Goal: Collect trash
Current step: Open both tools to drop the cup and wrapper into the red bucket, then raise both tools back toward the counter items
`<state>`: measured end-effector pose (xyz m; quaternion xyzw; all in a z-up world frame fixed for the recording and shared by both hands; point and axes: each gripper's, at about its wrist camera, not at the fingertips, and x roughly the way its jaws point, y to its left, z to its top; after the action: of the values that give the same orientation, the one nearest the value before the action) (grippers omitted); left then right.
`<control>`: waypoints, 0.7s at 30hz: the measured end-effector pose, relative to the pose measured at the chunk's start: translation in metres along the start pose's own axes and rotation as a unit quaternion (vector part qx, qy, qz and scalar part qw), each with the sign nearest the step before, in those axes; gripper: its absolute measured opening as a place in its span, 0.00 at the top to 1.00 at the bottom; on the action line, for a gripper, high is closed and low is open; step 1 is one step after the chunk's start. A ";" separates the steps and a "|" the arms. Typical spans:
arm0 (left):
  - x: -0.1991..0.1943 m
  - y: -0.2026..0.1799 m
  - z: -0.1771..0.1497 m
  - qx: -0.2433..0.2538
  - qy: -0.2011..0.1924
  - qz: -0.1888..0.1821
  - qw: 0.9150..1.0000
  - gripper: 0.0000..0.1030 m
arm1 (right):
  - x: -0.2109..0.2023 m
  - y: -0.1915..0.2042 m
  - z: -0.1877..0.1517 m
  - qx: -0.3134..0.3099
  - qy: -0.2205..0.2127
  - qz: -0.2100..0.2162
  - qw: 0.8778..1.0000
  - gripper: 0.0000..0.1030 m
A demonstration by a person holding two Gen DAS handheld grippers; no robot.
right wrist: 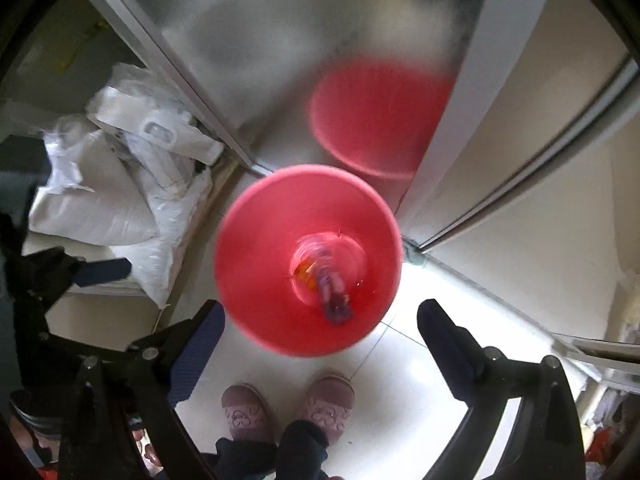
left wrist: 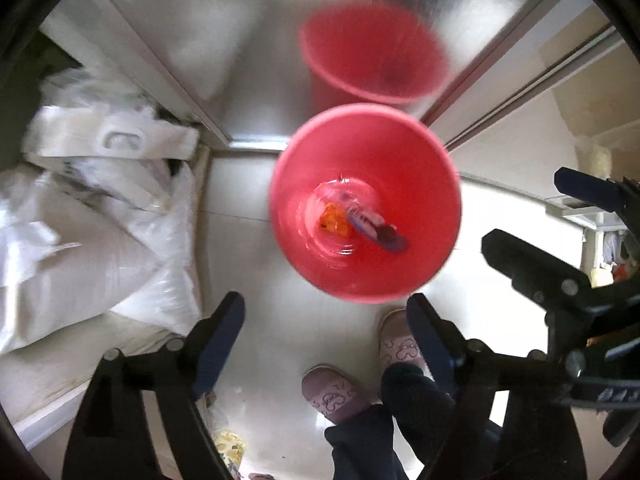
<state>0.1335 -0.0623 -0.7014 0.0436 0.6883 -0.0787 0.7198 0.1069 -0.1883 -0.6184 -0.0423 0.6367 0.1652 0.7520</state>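
A red bucket stands on the pale tiled floor straight below both grippers. At its bottom lie a crumpled clear plastic cup, an orange scrap and a blue-purple wrapper. My left gripper hangs above the bucket's near rim, open, with nothing between its fingers. My right gripper is likewise open and empty above the near rim. It also shows at the right edge of the left wrist view, right gripper. One blue pad of the left gripper's fingers pokes in at the left of the right wrist view.
A brushed-steel door behind the bucket mirrors it as a red blur. White plastic sacks are piled at the left. A person's feet in mauve slippers stand just in front of the bucket.
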 end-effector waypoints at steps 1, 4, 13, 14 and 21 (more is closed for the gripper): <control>-0.016 0.001 -0.003 -0.002 -0.004 -0.002 1.000 0.19 | -0.011 0.004 0.000 -0.002 -0.006 0.001 1.000 0.06; -0.067 0.003 -0.011 -0.005 -0.020 -0.018 1.000 0.17 | -0.063 0.013 0.001 -0.009 -0.042 -0.010 0.999 0.03; -0.245 -0.004 -0.030 0.005 -0.108 -0.009 0.994 0.00 | -0.223 0.032 0.023 -0.007 -0.073 0.007 0.997 0.01; -0.264 -0.003 -0.030 -0.001 -0.115 -0.010 0.993 0.00 | -0.245 0.035 0.027 -0.016 -0.084 0.005 0.996 0.01; -0.384 -0.003 -0.028 -0.035 -0.166 -0.012 0.985 0.00 | -0.361 0.035 0.048 -0.034 -0.133 -0.004 0.991 0.01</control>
<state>0.0899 -0.0395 -0.3196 -0.0042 0.5619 -0.0694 0.8243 0.0928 -0.2128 -0.2542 -0.0478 0.5249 0.1878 0.8288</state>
